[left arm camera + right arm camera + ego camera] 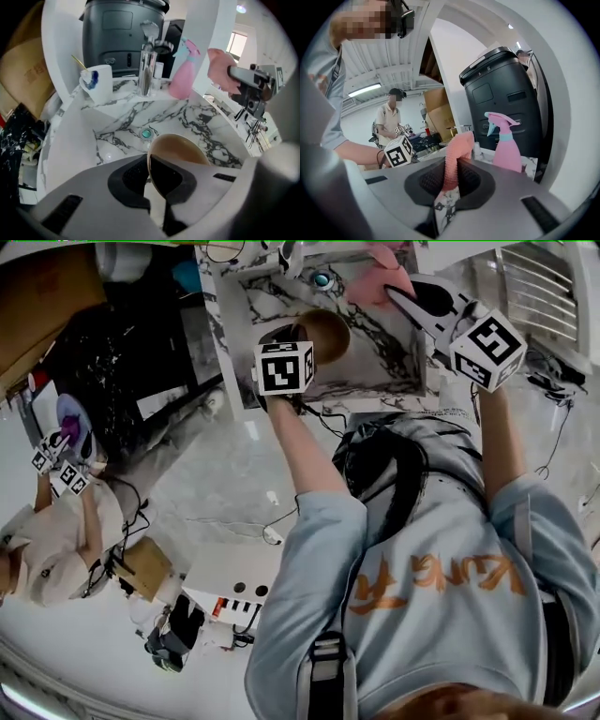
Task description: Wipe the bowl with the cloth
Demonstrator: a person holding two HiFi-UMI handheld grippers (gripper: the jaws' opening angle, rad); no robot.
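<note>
bowl (180, 149) | empty | clamped in left gripper (151, 185) | cloth (457, 157) in right gripper (449, 187)

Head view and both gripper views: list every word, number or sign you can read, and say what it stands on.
"KUNG", probably, upside down in orange on the shirt; neighbouring letters unreadable.
Print on the cardboard box: too blurred to read.
Small marks on the black appliance: too small to read.
Marker cubes: black square patterns, no words.
</note>
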